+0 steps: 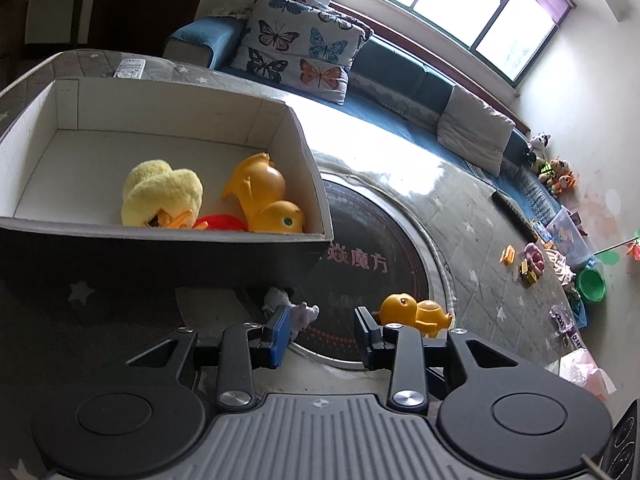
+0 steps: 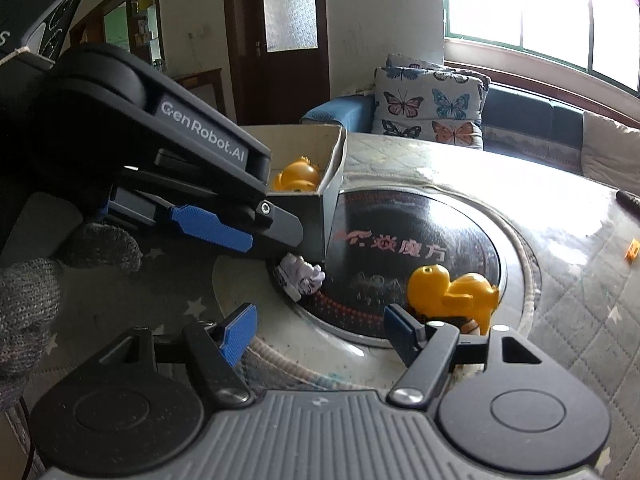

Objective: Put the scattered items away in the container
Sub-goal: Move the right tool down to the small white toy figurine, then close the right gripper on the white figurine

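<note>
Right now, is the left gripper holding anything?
No, the left gripper is open and empty; the orange duck sits beyond its right finger.

Two ducks (image 1: 264, 196) lie in the box (image 1: 160, 236); a third (image 2: 452, 292) apparently on the hob beside it.

Left gripper (image 1: 322, 326) agape over the table; orange duck (image 1: 416, 314) beside; box (image 1: 168, 236) with toys.
</note>
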Available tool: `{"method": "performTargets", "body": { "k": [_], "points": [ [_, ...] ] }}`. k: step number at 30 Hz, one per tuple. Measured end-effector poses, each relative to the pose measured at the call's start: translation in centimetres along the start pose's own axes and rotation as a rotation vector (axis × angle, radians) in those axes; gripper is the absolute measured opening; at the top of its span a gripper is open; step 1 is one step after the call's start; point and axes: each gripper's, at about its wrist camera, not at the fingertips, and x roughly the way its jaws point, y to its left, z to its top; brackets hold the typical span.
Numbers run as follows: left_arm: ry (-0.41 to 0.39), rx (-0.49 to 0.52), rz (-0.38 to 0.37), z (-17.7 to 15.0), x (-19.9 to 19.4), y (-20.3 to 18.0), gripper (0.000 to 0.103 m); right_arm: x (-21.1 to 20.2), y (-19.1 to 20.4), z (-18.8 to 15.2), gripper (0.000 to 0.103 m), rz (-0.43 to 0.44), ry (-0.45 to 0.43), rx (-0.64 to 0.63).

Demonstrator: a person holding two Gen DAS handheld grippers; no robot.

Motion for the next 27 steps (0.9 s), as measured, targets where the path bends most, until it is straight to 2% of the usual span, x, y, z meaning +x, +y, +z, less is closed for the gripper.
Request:
{"method": "performTargets", "body": {
  "k": [11, 27],
  "points": [
    [0.028, -0.014, 0.032, -0.8, 0.8, 0.3, 0.038, 0.5, 0.1, -0.8, 0.072, 0.015, 0.029, 0.014],
    [0.040, -0.057, 0.055, -0.2, 1.9, 1.4, 0.038, 1.9, 0.7, -0.9, 0.072, 0.037, 0.058, 0.022]
  ]
}}
